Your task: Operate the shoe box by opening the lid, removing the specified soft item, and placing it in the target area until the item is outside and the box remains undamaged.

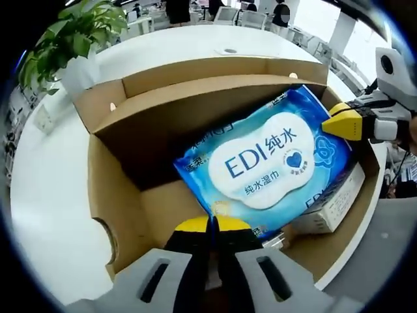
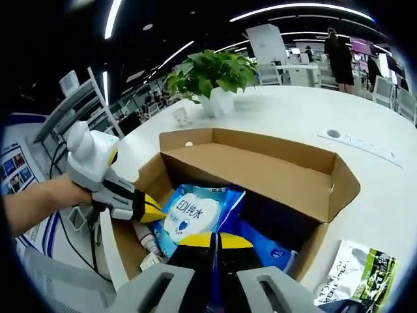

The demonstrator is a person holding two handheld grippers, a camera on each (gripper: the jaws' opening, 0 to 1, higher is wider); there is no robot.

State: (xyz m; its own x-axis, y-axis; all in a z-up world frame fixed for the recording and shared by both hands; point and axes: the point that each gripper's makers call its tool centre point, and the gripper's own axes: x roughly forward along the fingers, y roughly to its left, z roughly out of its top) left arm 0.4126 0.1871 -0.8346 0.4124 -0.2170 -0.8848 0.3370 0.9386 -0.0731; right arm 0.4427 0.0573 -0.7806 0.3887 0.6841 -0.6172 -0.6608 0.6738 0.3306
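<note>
A white round table is carrying a potted green plant near its far edge, just beside a small white cup. Long ceiling light strips are glowing overhead. Desks and chairs are standing well behind the table's far edge, where people are standing. A metal shelf is rising beyond the table's left edge.

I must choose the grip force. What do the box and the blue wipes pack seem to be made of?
The box looks like brown corrugated cardboard, matte, with folded flaps and raw cut edges. The blue wipes pack appears to be soft plastic film, glossy: it shows light reflections and wrinkles around its printed label.
</note>
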